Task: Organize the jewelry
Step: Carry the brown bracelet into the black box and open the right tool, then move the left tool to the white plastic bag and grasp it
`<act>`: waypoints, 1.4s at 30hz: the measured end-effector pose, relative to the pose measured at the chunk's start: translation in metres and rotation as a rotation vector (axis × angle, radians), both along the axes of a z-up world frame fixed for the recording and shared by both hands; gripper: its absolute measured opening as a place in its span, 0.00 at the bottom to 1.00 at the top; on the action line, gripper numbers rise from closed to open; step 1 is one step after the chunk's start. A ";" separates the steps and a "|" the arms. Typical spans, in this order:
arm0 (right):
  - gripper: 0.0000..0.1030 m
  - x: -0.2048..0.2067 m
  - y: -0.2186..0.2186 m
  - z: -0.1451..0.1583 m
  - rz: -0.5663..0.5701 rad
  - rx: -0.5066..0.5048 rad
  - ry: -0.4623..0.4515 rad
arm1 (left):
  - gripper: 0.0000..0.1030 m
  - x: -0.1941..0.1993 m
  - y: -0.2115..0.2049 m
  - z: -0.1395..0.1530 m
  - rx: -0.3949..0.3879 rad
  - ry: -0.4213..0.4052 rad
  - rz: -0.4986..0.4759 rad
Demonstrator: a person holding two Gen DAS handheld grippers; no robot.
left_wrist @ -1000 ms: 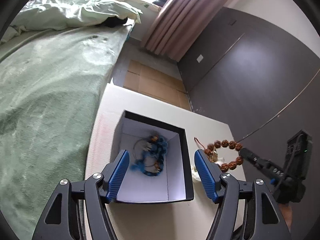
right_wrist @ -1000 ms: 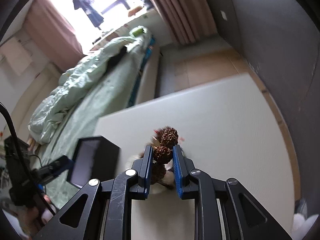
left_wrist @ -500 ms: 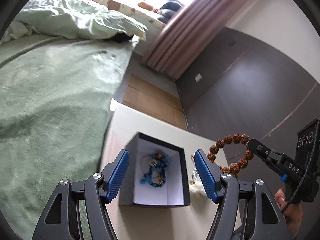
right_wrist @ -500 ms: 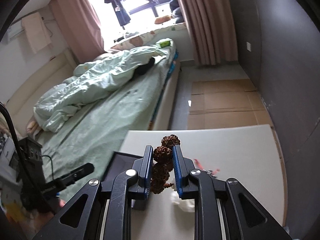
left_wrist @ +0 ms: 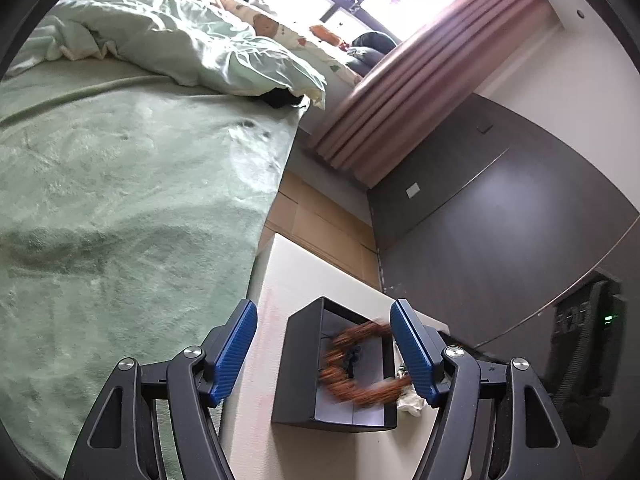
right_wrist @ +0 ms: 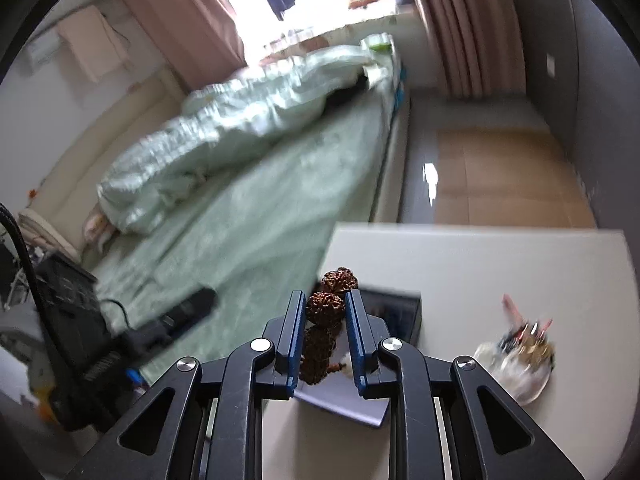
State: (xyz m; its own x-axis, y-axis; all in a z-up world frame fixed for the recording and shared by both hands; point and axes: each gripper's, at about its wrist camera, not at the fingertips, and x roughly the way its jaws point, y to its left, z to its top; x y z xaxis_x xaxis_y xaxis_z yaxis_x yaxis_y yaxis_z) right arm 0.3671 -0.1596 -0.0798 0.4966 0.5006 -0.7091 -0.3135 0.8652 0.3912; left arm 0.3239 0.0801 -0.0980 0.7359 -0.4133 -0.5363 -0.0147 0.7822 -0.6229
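Note:
My right gripper is shut on a brown bead bracelet and holds it above the open black jewelry box. In the left wrist view the bracelet hangs blurred over the box, whose white inside holds a blue bead piece. My left gripper is open and empty, held above the near side of the box.
The box stands on a white table. A clear pouch with several small jewelry pieces lies to the right of the box. A green-covered bed runs along the table's left side. A dark wall is to the right.
My right gripper has carried the bracelet left from beside the box to over it. My left gripper has risen and pulled back from the box.

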 end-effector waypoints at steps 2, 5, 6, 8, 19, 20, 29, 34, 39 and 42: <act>0.34 0.004 -0.002 -0.009 -0.015 -0.021 0.034 | 0.68 0.000 -0.002 0.000 0.004 0.000 -0.010; 0.46 0.000 -0.023 -0.008 -0.048 0.008 0.016 | 0.68 0.000 -0.009 0.000 0.016 0.000 -0.029; 0.46 -0.003 -0.032 -0.007 -0.056 0.003 0.006 | 0.68 0.000 -0.013 0.001 0.024 -0.001 -0.038; 0.46 -0.007 -0.048 -0.004 -0.078 0.000 -0.005 | 0.68 -0.001 -0.019 0.002 0.043 -0.004 -0.050; 0.46 -0.021 -0.127 -0.014 -0.165 0.018 0.003 | 0.68 -0.001 -0.077 0.004 0.161 -0.029 -0.161; 0.46 -0.022 -0.132 -0.017 -0.171 0.024 0.006 | 0.68 -0.002 -0.083 0.003 0.172 -0.032 -0.174; 0.46 -0.029 -0.174 -0.056 -0.206 0.156 -0.016 | 0.68 -0.003 -0.151 0.002 0.333 -0.058 -0.315; 0.46 -0.023 -0.191 -0.083 -0.243 0.247 0.057 | 0.68 0.001 -0.187 -0.006 0.374 -0.022 -0.419; 0.46 -0.024 -0.202 -0.085 -0.242 0.321 0.075 | 0.65 0.005 -0.217 -0.017 0.398 0.040 -0.495; 0.46 -0.026 -0.209 -0.091 -0.252 0.347 0.097 | 0.64 0.012 -0.231 -0.025 0.421 0.078 -0.521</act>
State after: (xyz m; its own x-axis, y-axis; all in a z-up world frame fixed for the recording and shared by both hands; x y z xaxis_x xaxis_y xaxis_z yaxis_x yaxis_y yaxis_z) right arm 0.3411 -0.3690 -0.1710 0.5730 0.5891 -0.5697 -0.0569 0.7221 0.6894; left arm 0.3356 -0.1505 -0.1234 0.4493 -0.4479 -0.7730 0.3977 0.8751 -0.2759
